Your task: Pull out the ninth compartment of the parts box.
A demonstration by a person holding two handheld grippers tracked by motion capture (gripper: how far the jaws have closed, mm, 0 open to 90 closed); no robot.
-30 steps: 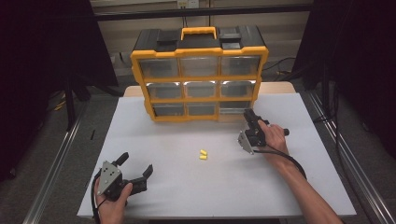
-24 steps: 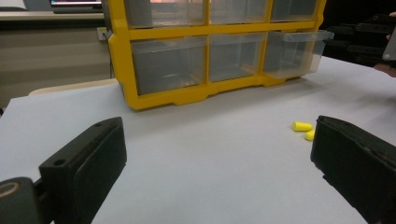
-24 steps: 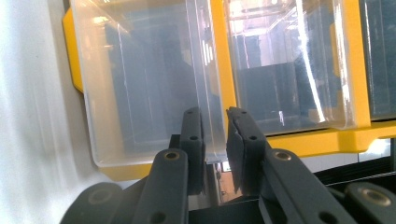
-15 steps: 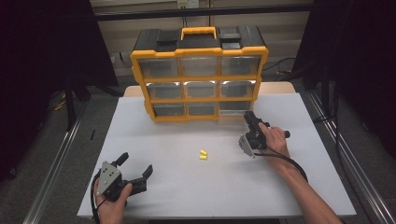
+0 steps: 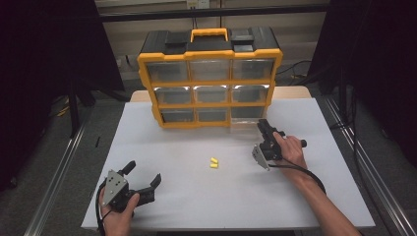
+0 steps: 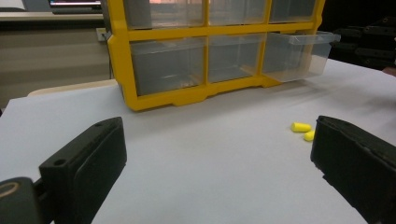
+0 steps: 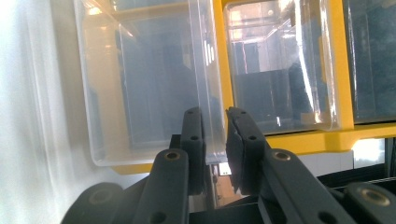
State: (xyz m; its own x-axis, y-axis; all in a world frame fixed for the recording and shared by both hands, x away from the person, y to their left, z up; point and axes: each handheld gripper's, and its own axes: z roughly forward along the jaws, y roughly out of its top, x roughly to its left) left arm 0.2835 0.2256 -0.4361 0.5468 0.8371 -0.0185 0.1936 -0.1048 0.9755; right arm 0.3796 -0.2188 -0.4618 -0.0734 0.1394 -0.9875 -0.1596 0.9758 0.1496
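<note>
A yellow and black organizer [image 5: 209, 83] with clear drawers stands at the back of the white table [image 5: 295, 196]. Its bottom right drawer [image 5: 244, 123] [image 6: 299, 56] sticks out. My right gripper [image 5: 261, 123] [image 7: 215, 126] is shut on the front wall of that clear drawer [image 7: 154, 84], one jaw inside and one outside. Two small yellow earplugs [image 5: 213, 162] [image 6: 301, 127] lie mid-table. Near the table's front left, my left gripper [image 5: 144, 172] [image 6: 219, 154] rests low and open, with nothing between its jaws, pointing toward the earplugs and the organizer [image 6: 205, 32].
The other drawers of the organizer are closed and look empty. Bare table surface lies between the two grippers around the earplugs. Metal rails [image 5: 54, 182] run along both sides of the table, and dark curtains hang left and right.
The right gripper has shifted slightly toward the person while holding the drawer. The left gripper and the earplugs stay where they were.
</note>
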